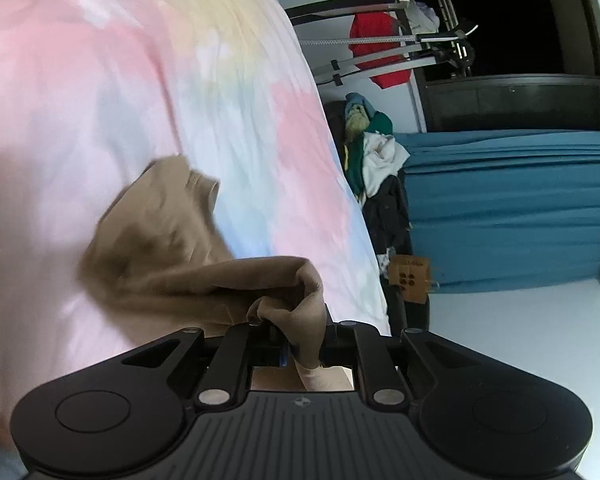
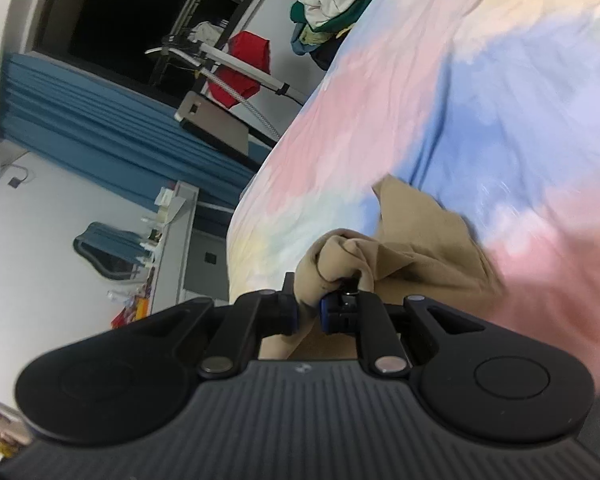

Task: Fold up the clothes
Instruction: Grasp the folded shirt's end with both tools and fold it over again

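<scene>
The black two-finger left gripper (image 1: 296, 340) is clamped on a bunched edge of the tan, soft knit garment (image 1: 160, 248); the black right gripper (image 2: 307, 312) pinches another bunch of it. The garment hangs between them over the pastel tie-dye bedspread (image 1: 100, 80), part of it trailing onto the spread. My guess: a lift-and-carry step of a fold, calling for both grips to hold. Blur and crumpling hide its long axis and heading.

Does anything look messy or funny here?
Yes. The tan garment is bunched up, pinched by both the left gripper and right gripper. A jumbled clothes pile sits past the bed's edge.
</scene>
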The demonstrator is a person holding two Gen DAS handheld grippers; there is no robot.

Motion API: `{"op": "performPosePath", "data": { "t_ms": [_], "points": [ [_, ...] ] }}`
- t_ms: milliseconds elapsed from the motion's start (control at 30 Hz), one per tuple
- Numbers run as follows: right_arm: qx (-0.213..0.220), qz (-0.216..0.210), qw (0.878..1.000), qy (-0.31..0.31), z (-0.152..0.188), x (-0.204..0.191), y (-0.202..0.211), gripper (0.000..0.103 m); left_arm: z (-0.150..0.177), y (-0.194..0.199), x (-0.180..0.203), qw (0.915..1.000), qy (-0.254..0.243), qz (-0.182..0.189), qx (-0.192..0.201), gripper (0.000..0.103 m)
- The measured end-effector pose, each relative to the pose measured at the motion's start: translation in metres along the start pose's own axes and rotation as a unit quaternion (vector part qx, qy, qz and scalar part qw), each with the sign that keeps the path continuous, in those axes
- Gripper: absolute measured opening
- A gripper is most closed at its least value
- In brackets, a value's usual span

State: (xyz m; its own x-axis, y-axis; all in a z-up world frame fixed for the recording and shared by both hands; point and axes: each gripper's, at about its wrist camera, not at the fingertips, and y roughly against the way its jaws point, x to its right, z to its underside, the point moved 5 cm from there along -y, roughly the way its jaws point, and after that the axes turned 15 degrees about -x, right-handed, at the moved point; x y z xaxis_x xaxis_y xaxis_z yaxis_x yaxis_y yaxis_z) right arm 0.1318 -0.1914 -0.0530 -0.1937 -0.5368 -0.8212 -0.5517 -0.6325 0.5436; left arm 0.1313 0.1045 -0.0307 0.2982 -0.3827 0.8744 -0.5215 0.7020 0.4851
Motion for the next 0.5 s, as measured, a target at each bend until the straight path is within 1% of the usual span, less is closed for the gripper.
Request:
{"op": "performPosePath", "data": {
  "t_ms": [133,200,300,433,500],
  "points": [
    [-0.004,0.015,1.0,-0.017,-0.034,0.013,-0.039,0.013,-0.045,-0.041,0.003,0.9999,0.003,-0.011,0.005,0.013],
    [-0.006,0.022,0.999,-0.025,-0.05,0.02,-0.058,0.013,-0.061,-0.065,-0.004,0.9991,-0.019,-0.038,0.005,0.013],
    [-0.011,0.032,0.999,-0.037,-0.071,0.032,-0.086,0.013,-0.077,-0.092,-0.019,0.9982,-0.018,-0.057,0.0,0.013],
    [-0.022,0.035,0.998,-0.036,-0.08,0.049,-0.109,0.014,-0.092,-0.112,-0.029,0.9971,-0.026,-0.071,-0.003,0.013],
    [-0.026,0.034,0.999,-0.027,-0.083,0.053,-0.116,0.014,-0.096,-0.115,-0.031,0.9965,-0.038,-0.075,-0.001,0.014]
  ]
}}
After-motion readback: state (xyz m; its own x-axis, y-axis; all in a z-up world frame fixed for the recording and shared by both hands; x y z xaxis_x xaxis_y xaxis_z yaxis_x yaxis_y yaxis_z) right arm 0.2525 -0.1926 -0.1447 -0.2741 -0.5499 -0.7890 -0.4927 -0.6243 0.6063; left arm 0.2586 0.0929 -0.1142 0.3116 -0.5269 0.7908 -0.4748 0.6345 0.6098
